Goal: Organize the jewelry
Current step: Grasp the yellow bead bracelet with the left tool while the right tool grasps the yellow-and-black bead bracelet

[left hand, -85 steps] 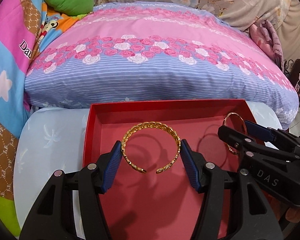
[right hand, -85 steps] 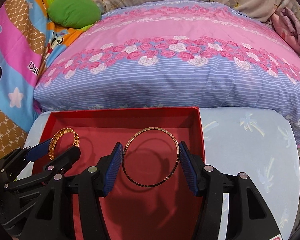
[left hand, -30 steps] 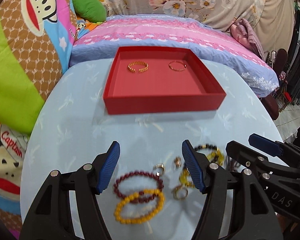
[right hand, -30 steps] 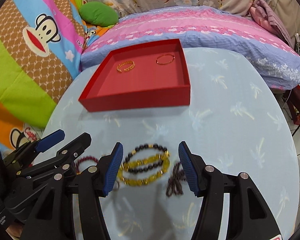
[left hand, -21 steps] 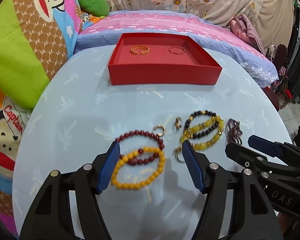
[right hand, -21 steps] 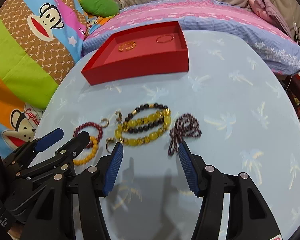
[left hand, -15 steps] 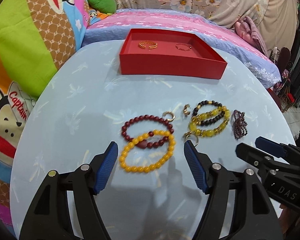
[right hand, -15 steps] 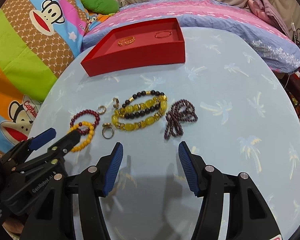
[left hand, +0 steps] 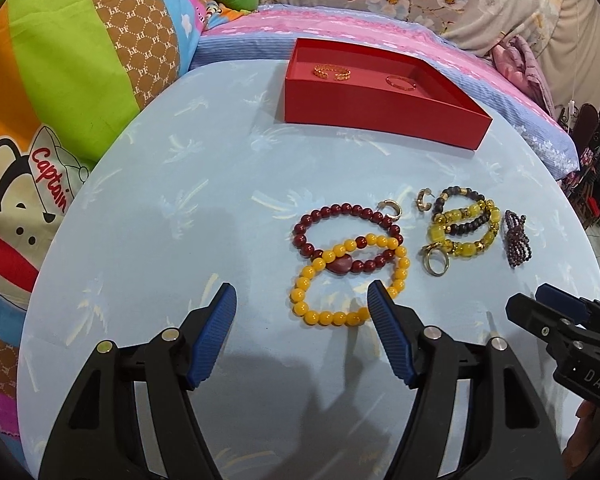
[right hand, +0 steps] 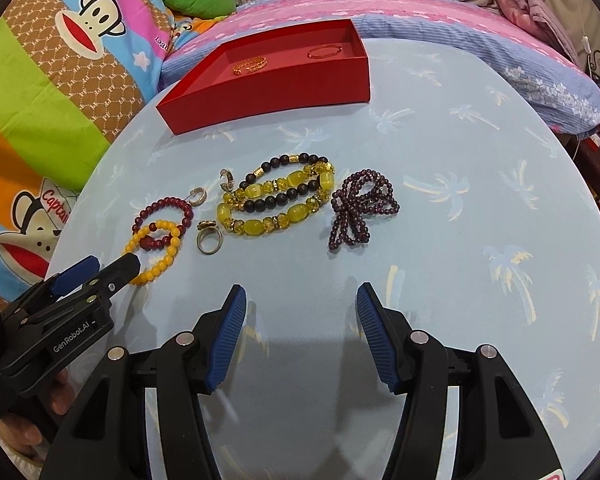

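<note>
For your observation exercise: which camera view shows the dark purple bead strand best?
The right wrist view: the purple bead strand lies near centre, its loops and beads distinct. In the left wrist view it sits small, squeezed towards the right edge.

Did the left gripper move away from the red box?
Yes. The left gripper pulled back from the red box, now near the yellow bracelet.

My left gripper (left hand: 302, 330) is glossy black plastic with two curved arms, each tipped by a ribbed blue pad and pinned with round silver screws; white "GenRobot.AI" lettering runs along its side. My right gripper (right hand: 300, 330) is built the same, and its side reads "DAS" in white.
</note>
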Motion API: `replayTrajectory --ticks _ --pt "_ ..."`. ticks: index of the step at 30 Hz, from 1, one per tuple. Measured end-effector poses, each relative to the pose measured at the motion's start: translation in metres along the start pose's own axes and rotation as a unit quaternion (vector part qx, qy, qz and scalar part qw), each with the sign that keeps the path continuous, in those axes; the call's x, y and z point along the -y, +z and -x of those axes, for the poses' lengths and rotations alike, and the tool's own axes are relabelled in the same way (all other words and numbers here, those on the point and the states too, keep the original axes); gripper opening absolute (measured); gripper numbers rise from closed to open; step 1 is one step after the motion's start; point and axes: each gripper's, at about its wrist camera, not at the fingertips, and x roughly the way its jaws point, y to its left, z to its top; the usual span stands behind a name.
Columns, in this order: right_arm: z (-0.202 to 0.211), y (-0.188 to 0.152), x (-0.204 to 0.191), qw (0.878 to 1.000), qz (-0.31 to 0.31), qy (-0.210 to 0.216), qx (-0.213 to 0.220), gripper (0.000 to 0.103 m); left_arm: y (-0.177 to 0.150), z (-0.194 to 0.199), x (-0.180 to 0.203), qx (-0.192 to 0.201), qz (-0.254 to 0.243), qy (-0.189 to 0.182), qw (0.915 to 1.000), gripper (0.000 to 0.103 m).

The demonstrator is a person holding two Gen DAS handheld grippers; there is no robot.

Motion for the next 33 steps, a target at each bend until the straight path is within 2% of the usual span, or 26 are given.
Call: replayTrajectory --ticks 7,14,15,22,26,33 --pt "-0.001 0.004 0.000 1.000 0.002 -0.005 0.002 0.056 0.001 -0.008 0.001 -0.005 -0.006 -0.005 1.0000 0.051" --pt "-0.004 0.016 0.000 1.000 0.003 -0.006 0.010 0.056 0.005 -0.010 0.009 -0.006 -0.025 -0.019 0.9995 0.013" --pt "-0.005 0.018 -0.001 1.000 0.003 -0.006 0.011 0.056 0.006 -0.011 0.010 -0.008 -0.025 -0.021 0.9994 0.010" --pt "-0.012 0.033 -0.008 1.000 0.006 0.016 0.010 0.056 0.007 -0.012 0.012 -0.010 -0.026 -0.028 0.9992 0.008" --pt "-0.020 0.036 -0.011 1.000 0.002 0.025 0.003 0.051 0.008 -0.013 0.013 -0.010 -0.027 -0.029 0.9992 0.008" --pt "-0.031 0.045 -0.007 1.000 -0.010 0.014 0.005 0.047 0.011 -0.016 0.014 -0.009 -0.024 -0.031 0.9992 0.008"
